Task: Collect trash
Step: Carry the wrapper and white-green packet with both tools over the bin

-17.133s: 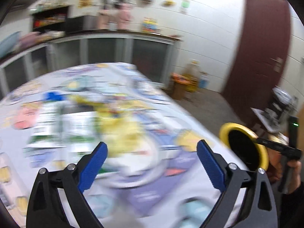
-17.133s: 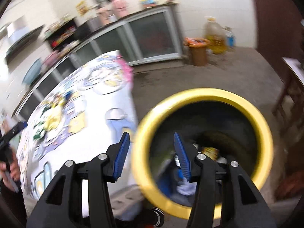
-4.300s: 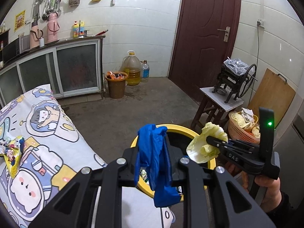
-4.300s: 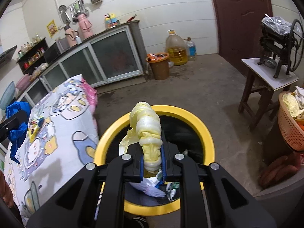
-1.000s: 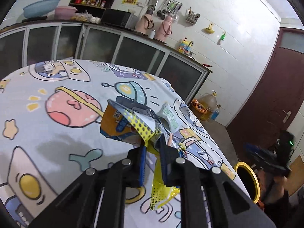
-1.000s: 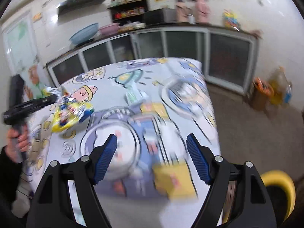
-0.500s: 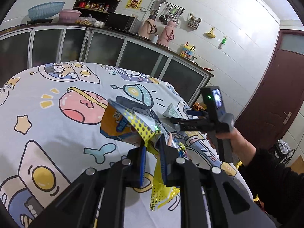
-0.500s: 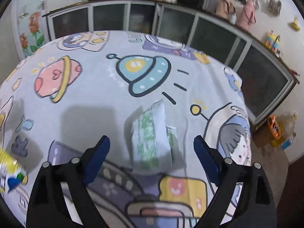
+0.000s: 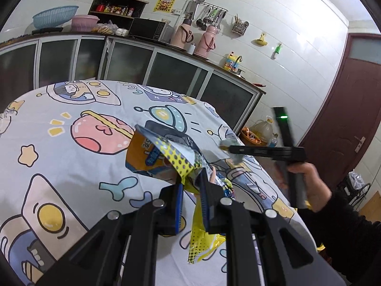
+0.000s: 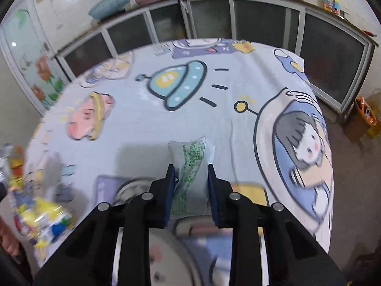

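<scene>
While both claws grip wrappers | tablecloth (image 10: 214, 124) beneath | cabinets (image 10: 262, 23) behind

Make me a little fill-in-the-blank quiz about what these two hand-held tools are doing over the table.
1. The left tool is clamped on a bunch of crumpled snack ____.
2. The right tool has its fingers on either side of a clear bag printed in ____ lettering.
3. That bag lies on a tablecloth printed with ____ pictures.

Missing words: wrappers; green; cartoon
</scene>
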`<state>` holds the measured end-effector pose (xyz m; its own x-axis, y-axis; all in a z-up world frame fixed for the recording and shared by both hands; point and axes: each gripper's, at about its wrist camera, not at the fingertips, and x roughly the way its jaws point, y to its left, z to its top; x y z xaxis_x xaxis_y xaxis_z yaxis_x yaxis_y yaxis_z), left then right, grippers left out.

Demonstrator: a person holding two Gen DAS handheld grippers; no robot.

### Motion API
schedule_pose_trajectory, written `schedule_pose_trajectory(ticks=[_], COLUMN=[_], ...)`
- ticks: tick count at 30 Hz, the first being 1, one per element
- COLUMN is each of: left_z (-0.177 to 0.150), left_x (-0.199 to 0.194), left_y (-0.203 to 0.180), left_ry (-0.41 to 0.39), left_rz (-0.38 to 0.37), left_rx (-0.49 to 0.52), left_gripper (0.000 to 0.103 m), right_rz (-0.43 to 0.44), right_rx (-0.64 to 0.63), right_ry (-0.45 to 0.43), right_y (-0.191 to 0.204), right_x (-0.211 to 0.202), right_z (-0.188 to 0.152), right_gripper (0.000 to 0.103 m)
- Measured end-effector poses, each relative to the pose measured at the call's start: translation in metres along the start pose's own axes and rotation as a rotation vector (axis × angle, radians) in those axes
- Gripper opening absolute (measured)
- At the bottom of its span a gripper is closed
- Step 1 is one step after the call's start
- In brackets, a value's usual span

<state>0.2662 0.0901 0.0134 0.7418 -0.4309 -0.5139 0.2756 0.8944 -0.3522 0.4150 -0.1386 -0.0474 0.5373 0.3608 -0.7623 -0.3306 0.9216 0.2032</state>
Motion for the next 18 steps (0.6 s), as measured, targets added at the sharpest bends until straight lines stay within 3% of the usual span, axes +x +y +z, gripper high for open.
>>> schedule_pose_trajectory(ticks=[4, 10, 18], left_z=[-0.007, -0.019, -0.03], left_x=[-0.003, -0.007, -0.003], left_y=[-0.023, -0.065, -0.13], left_ry=[0.011, 0.024, 0.038], left_rz=[-0.01, -0.051, -0.097], left_rx=[0.03, 0.082, 0.16], left_gripper=[0.012, 0.012, 0.012], right_rz=[0.07, 0.106, 0.053], right_rx=[0.002, 0.01, 0.053], right_ry=[-0.047, -0.13, -0.266], right_y=[0.005, 0.012, -0.004], right_x=[-0.046, -0.115, -0.199], right_z=[-0.029, -0.081, -0.147], right_gripper=[0.026, 0.026, 0.026])
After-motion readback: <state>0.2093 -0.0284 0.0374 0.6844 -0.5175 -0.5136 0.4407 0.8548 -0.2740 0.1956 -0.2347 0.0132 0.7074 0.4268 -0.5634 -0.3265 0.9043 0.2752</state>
